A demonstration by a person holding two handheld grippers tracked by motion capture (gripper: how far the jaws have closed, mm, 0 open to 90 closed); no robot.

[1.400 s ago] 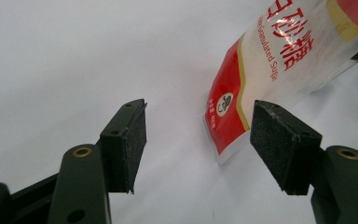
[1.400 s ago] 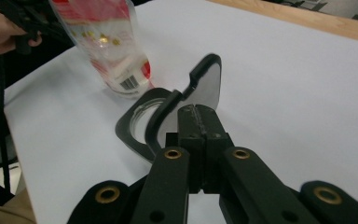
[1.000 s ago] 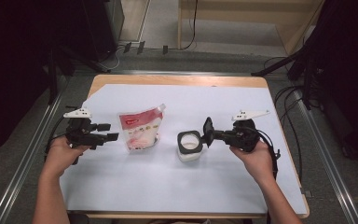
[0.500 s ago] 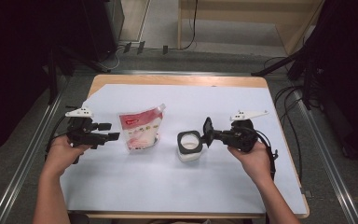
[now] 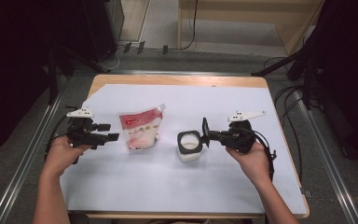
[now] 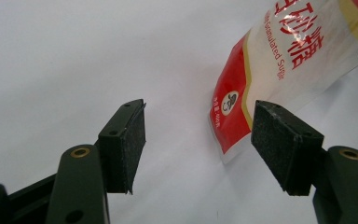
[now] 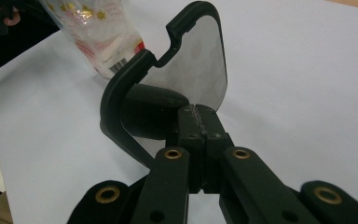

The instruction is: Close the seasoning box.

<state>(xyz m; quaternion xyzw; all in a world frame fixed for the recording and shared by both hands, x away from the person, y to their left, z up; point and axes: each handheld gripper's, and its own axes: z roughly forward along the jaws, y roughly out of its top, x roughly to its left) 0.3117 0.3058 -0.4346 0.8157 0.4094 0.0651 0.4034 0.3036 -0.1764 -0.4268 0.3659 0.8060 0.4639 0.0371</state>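
A white sheet covers the wooden surface (image 5: 177,80), which stands on grey floor with cables. The sugar pouch (image 5: 140,129) lies flat left of centre, its long axis pointing to one o'clock, spout far. The left gripper (image 5: 106,132) at nine o'clock stands apart, empty. The right gripper (image 5: 207,133) is clamped on the jar's hinged lid (image 7: 193,70), beside the jar (image 5: 189,145).

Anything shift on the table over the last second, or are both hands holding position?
Nothing visibly changed. The right tool stays shut on the container's flip lid, held up beside the open white container. The left tool stays open and holds nothing, just short of the red sugar pouch, which lies flat on the white table cover.
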